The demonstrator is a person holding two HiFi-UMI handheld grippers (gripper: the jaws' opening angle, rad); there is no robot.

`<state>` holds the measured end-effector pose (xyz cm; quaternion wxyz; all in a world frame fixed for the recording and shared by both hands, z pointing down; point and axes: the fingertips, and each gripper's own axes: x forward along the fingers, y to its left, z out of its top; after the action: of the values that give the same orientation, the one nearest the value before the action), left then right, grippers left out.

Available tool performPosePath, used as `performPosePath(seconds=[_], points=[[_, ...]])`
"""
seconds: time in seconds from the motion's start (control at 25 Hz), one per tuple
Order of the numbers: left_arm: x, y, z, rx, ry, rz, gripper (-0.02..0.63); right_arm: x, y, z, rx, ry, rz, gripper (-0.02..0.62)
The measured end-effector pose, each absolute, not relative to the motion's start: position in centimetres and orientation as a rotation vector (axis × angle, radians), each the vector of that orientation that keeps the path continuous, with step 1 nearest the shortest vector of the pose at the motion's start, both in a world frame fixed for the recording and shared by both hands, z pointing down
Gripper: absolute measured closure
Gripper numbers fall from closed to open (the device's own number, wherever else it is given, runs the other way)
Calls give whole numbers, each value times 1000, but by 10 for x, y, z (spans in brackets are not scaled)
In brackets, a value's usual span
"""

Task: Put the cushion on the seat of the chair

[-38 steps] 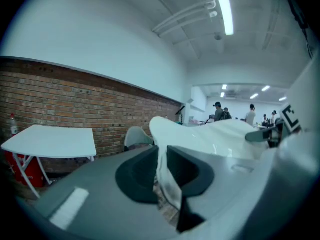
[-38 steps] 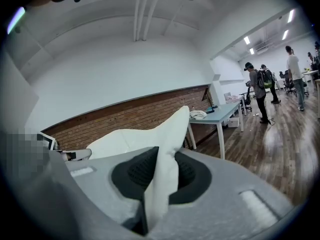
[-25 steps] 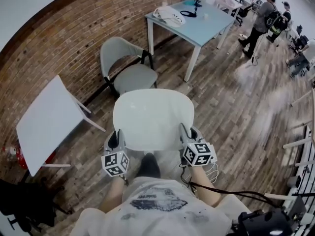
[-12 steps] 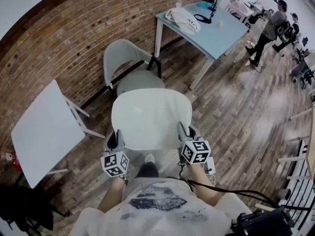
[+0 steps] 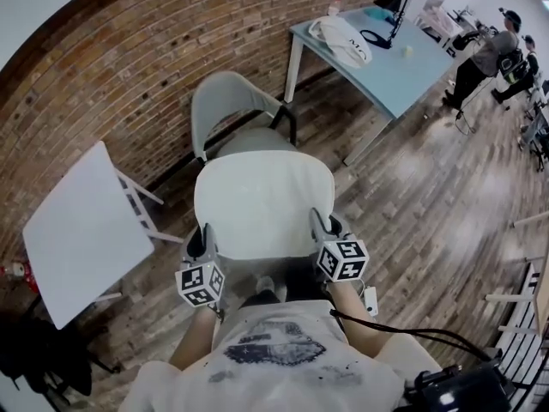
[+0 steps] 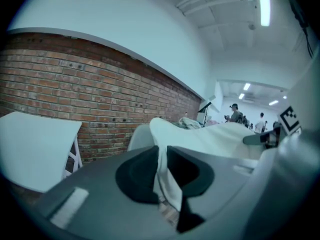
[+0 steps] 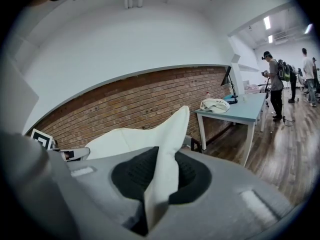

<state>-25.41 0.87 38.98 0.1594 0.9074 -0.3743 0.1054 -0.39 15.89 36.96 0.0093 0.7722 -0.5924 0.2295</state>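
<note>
Two handheld grippers, the left gripper (image 5: 204, 240) and the right gripper (image 5: 323, 228), each have their jaws pinched narrow on an opposite side edge of a white cushion (image 5: 262, 202). The cushion hangs spread flat between them, in front of the person's body. Beyond it, a brick wall (image 5: 129, 67) meets a wooden floor (image 5: 420, 204). A pale blue table (image 5: 386, 63) stands to the right and a white folding table (image 5: 81, 230) to the left. A grey chair (image 5: 223, 101) stands with its back to the wall. Its seat (image 5: 255, 140) shows just past the cushion's far edge, with no cushion on it yet. Gripping both sides probably keeps the soft pad level, ready to lower onto that seat.
</note>
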Motion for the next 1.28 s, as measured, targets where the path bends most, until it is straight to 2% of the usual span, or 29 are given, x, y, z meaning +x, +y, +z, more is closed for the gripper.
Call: performPosePath(seconds=[0.32, 0.84, 1.28], points=[[-201, -39, 397, 2564, -1165, 290, 561, 59, 91, 382, 2319, -1936, 706, 546], [-75, -102, 403, 2303, -1502, 324, 561, 210, -47, 392, 1948, -2177, 764, 546], [-39, -118, 413, 2118, -1700, 343, 561, 253, -125, 414, 1687, -2307, 801, 546]])
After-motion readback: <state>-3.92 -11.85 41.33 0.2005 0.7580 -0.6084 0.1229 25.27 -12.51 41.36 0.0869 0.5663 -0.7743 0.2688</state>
